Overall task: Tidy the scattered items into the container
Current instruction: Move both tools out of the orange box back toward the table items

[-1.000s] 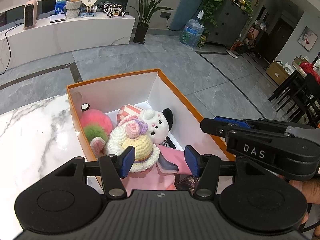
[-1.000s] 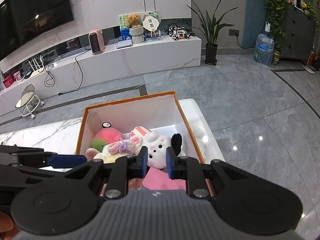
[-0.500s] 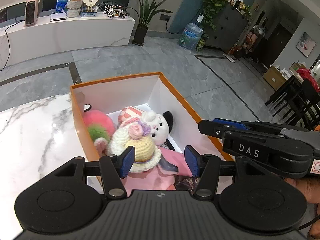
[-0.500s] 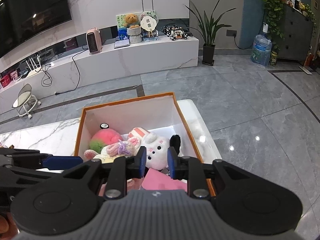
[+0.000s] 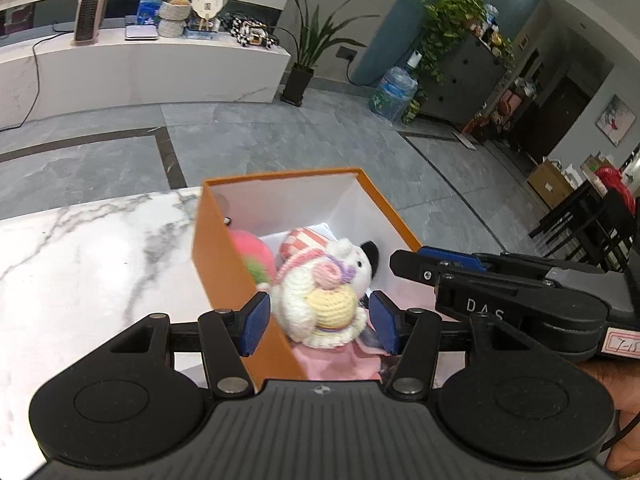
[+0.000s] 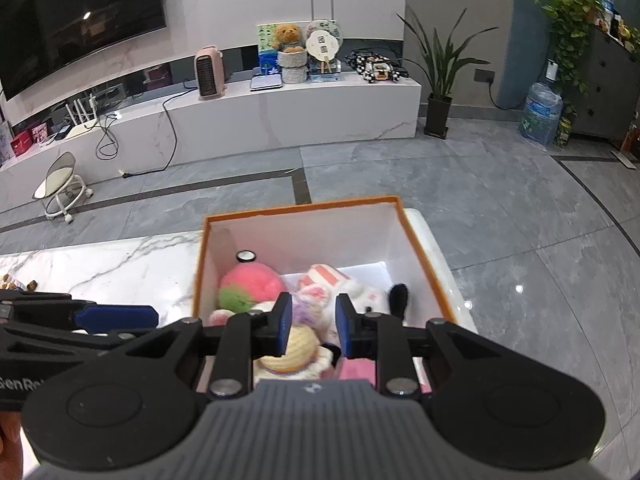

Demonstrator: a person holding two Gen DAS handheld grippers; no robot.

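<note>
The orange box (image 5: 224,264) with white inner walls stands on the marble table (image 5: 92,264). Inside lie a cream and yellow crocheted toy (image 5: 320,304), a white plush with a black ear (image 5: 360,260), a pink and green plush ball (image 5: 252,252), a striped pink piece (image 5: 300,240) and pink cloth (image 5: 340,360). My left gripper (image 5: 320,326) hovers open over the box's near left wall, gripping nothing. My right gripper (image 6: 314,328) hangs above the toys with a narrow gap and nothing between its pads. The box (image 6: 300,210) and plush ball (image 6: 248,284) also show in the right wrist view.
The right gripper (image 5: 440,264) reaches in from the right beside my left one, a hand (image 5: 616,384) behind it. The table's right edge (image 6: 452,272) drops to grey floor just past the box. Small items (image 6: 10,280) lie at the far left of the table.
The left gripper has slid leftward, so the box's orange outer wall now shows between its fingers. The right gripper has shifted a little over the box and its gap has widened slightly.
</note>
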